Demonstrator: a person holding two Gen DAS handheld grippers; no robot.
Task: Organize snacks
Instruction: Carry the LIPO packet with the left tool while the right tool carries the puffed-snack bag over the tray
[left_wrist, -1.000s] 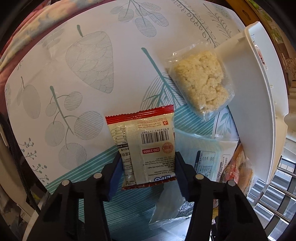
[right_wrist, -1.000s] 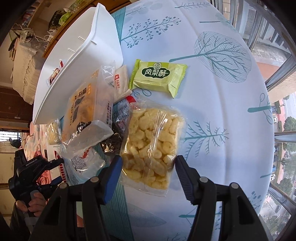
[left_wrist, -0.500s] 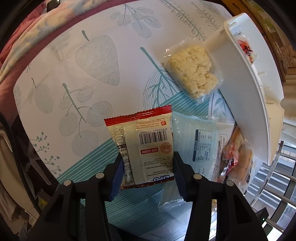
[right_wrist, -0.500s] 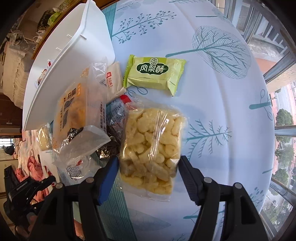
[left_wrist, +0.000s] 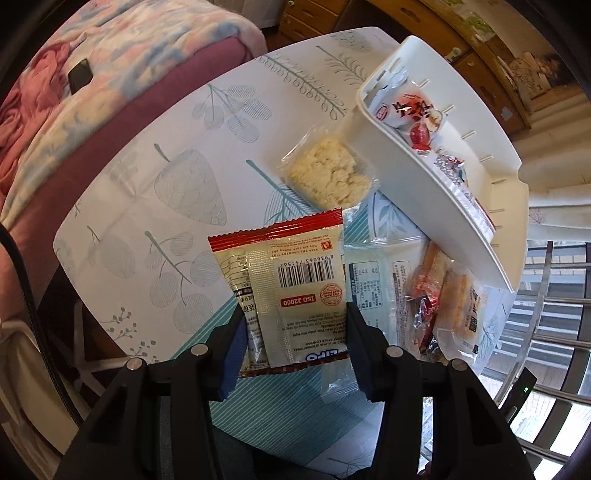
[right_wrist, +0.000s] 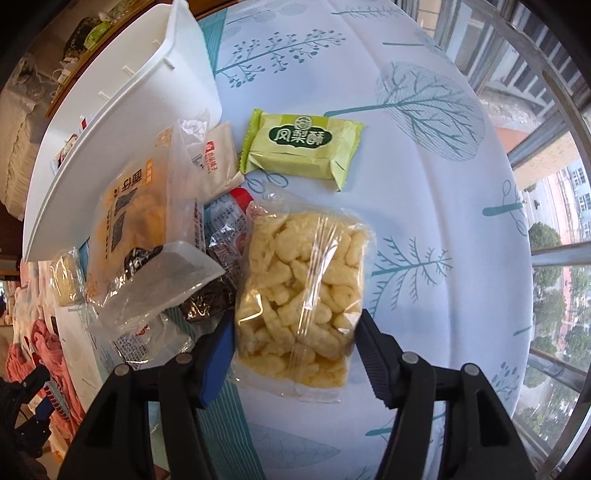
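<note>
Both our tongs point down at the table. Our left tongs (left_wrist: 295, 332) pinch the red-edged cracker packet (left_wrist: 284, 291) by its lower sides, the pads pressed into it, and the packet hangs clear of the leaf-print tablecloth (left_wrist: 155, 192). Our right tongs (right_wrist: 297, 347) straddle the clear bag of puffs (right_wrist: 303, 284), which lies flat on the cloth. The fingers flank its near end, but we cannot tell whether the pads press on it or only stand beside it.

Going down in size: the white bin (left_wrist: 424, 184) stands up and to the right of the held packet in the left view, already with a few wrappers inside. Against its near wall lies the pale crumbly cake in clear wrap (left_wrist: 328, 177), and a heap of mixed packets (left_wrist: 436, 302) sits just to the right of our left tongs. The green pastry packet (right_wrist: 299, 147) lies beyond the puffs, apart from them.

We judge that the coming move turns on this: the bin opens away to the upper right of the left tongs, nearer that hand. The packet's long axis runs along the fingers, so it would go in end first.
</note>
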